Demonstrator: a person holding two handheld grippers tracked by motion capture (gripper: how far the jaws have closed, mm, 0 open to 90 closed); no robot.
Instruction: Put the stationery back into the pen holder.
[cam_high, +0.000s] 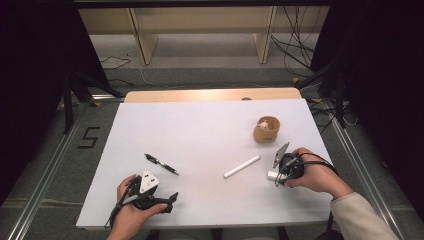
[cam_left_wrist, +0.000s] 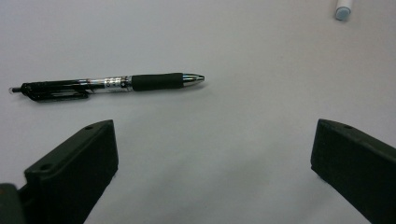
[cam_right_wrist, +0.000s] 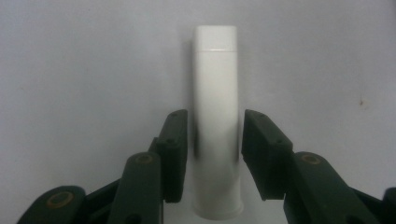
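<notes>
White plastic is the trouble here: the white marker (cam_right_wrist: 215, 93) lies flat on the equally pale worktop (cam_high: 200, 125), right of centre and nearer the person than the small wooden cup (cam_high: 266, 131), and its round, smooth body gives little to bite on. In the right gripper view the right gripper (cam_right_wrist: 215, 114) has the marker running lengthwise between its fingers (cam_right_wrist: 175, 140). They are drawn in close on either side, with a thin strip of shadow left at each pad, so they flank it without pinching it yet

The likeliest slip comes from uneven contact. If one pad meets the barrel before the other, the marker probably rolls or skids sideways across the sheet instead of seating. The fingers also bracket the near part of the barrel, while the capped end reaches well beyond them. A lift from there may let the far end droop and pivot out of the grip. Pressing too low could jam the pads against the worktop, and a forward nudge would push the marker towards the cup

The left gripper (cam_left_wrist: 213, 125) rests with its fingers spread wide and empty, and the black pen (cam_left_wrist: 112, 84) lies just ahead of them. A careless shift of that hand could knock the pen
</notes>
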